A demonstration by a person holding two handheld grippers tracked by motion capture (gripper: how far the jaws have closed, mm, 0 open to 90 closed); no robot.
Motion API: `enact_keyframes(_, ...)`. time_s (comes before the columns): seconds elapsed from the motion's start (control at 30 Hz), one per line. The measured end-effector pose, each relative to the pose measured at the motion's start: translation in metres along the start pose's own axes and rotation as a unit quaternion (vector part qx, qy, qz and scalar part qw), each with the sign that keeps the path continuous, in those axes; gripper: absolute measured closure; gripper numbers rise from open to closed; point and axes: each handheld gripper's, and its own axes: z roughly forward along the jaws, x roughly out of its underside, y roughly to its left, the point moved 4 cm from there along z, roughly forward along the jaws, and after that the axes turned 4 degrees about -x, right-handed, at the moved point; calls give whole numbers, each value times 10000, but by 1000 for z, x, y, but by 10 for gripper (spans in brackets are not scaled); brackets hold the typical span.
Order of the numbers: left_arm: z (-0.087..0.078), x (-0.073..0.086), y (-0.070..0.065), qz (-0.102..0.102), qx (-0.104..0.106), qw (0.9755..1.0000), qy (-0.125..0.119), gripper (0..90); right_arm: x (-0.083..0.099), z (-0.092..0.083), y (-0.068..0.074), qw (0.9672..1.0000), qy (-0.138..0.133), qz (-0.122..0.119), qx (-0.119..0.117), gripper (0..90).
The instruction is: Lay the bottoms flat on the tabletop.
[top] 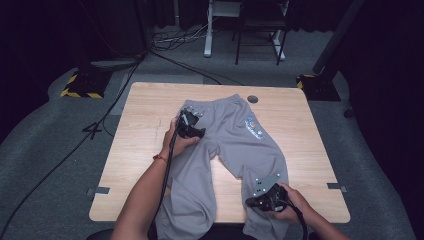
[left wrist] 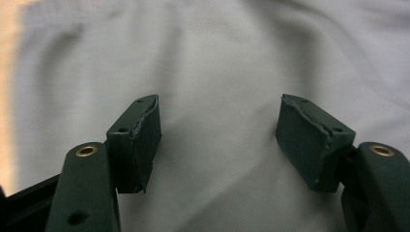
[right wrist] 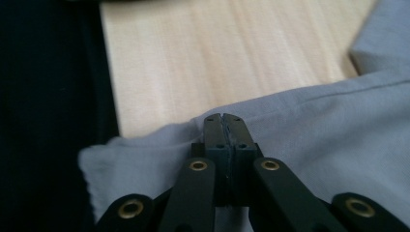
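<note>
Grey trousers lie flat on the wooden table, waistband at the far side, both legs running toward the near edge. My left gripper hovers over the waistband's left part. In the left gripper view its jaws stand open over smooth grey cloth, with nothing between them. My right gripper sits at the lower end of the right leg near the table's front edge. In the right gripper view it is shut, pinching a raised fold of the trouser cloth.
A blue print marks the trousers' right hip. A round cable hole sits in the table's far side. Bare wood lies beyond the pinched hem, with the table edge and dark floor beside it. Cables run across the grey carpet.
</note>
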Motion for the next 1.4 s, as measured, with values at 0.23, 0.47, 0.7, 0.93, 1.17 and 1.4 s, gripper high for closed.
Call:
enact_keyframes(0.23, 4, 9, 41, -642, -291, 9974, -129, 330, -2, 1, 25, 9967, 134, -562, -564, 900)
enact_keyframes(0.47, 3, 11, 68, -884, -880, 9921, 124, 329, -7, -6, 43, 9883, 52, -1046, -1106, 887)
enact_keyframes(0.7, -23, 5, 52, -619, -208, 9978, -124, 307, -13, -22, 24, 9933, -514, -837, -609, 688)
enact_keyframes(0.93, -67, 43, 17, 198, 706, 9973, -72, 290, -32, -22, -74, 9883, -1019, 259, 1102, 573)
enact_keyframes(1.17, -79, 81, 18, 93, 901, 9959, 21, 304, -48, 3, -186, 9750, -1051, 1260, 1499, 544)
enact_keyframes(1.4, -64, 86, 34, -72, 672, 9975, -186, 293, -48, 13, -250, 9486, -859, 2220, 2088, 453)
